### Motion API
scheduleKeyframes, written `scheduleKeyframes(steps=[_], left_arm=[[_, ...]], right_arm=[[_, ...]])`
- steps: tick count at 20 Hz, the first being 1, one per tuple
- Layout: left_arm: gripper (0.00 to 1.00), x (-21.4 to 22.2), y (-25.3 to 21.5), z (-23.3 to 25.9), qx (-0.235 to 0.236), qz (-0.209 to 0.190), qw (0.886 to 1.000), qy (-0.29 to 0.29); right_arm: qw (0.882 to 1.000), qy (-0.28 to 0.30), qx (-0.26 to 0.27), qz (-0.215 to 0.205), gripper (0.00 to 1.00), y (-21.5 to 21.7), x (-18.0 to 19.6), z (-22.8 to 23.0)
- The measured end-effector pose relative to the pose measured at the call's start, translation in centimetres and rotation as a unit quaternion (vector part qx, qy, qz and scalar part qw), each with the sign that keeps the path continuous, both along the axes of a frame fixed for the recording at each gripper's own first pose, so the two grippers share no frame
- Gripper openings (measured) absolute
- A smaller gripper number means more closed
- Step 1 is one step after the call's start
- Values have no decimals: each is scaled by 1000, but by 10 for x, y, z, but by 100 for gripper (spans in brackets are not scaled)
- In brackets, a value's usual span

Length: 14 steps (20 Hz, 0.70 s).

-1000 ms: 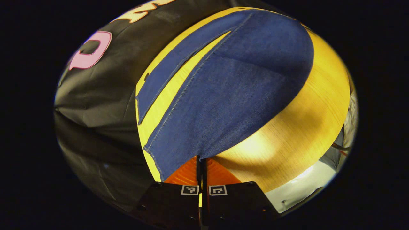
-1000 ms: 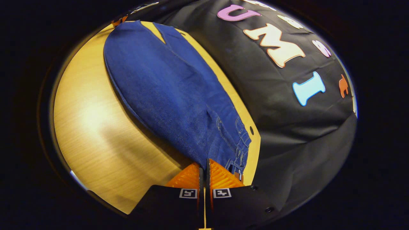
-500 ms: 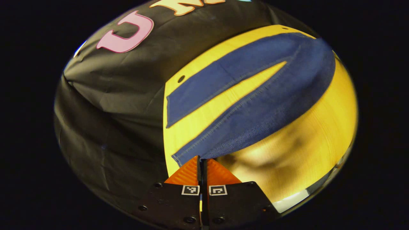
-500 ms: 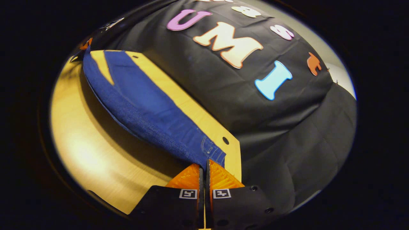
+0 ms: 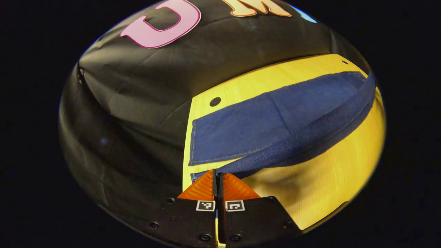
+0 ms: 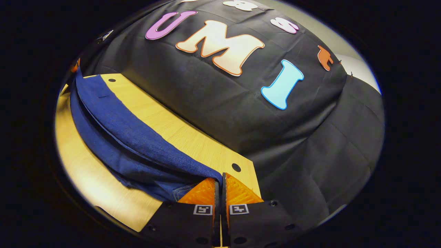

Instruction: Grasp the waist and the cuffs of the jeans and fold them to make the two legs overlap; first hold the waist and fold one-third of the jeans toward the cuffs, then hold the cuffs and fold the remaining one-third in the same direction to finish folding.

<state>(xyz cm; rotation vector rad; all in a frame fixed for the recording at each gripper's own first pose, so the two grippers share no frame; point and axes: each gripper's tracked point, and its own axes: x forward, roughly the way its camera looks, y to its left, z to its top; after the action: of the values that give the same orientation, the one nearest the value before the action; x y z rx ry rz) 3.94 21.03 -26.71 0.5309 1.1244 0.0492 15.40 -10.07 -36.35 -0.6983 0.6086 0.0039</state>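
Dark blue jeans (image 5: pixel 275 127) lie along the back of a light wooden table (image 5: pixel 327 179). In the left gripper view, my left gripper (image 5: pixel 218 174) is shut on the cuff of the near leg, which is lifted and stretched over the other leg lying flat. In the right gripper view, my right gripper (image 6: pixel 220 177) is shut on the waist end of the jeans (image 6: pixel 137 144), held raised so the upper layer arches over the lower layer resting on the table (image 6: pixel 179 134).
The table's far edge meets the black cloth wall (image 6: pixel 275 137). Small round holes sit near the table corners (image 5: pixel 215 101) (image 6: pixel 236 167). Bare wood stretches on the near side of the jeans (image 5: pixel 327 193).
Both grippers have carried the lifted leg toward the back of the table, over the flat leg. The gap of wood between the two legs has closed.
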Motion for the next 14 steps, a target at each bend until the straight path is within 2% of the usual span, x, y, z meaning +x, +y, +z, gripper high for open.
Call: scheduleKeyframes(steps=[5,10,14], left_arm=[[0,15,-22,15,-14,-11,1000,9],[0,31,-20,35,-50,24,998,-4],[0,30,-19,39,-61,19,998,-7]], right_arm=[[999,2,6,-34,4,2,41,-34],[998,24,-5,-50,3,5,66,-76],[997,39,-9,-66,4,-2,73,-98]])
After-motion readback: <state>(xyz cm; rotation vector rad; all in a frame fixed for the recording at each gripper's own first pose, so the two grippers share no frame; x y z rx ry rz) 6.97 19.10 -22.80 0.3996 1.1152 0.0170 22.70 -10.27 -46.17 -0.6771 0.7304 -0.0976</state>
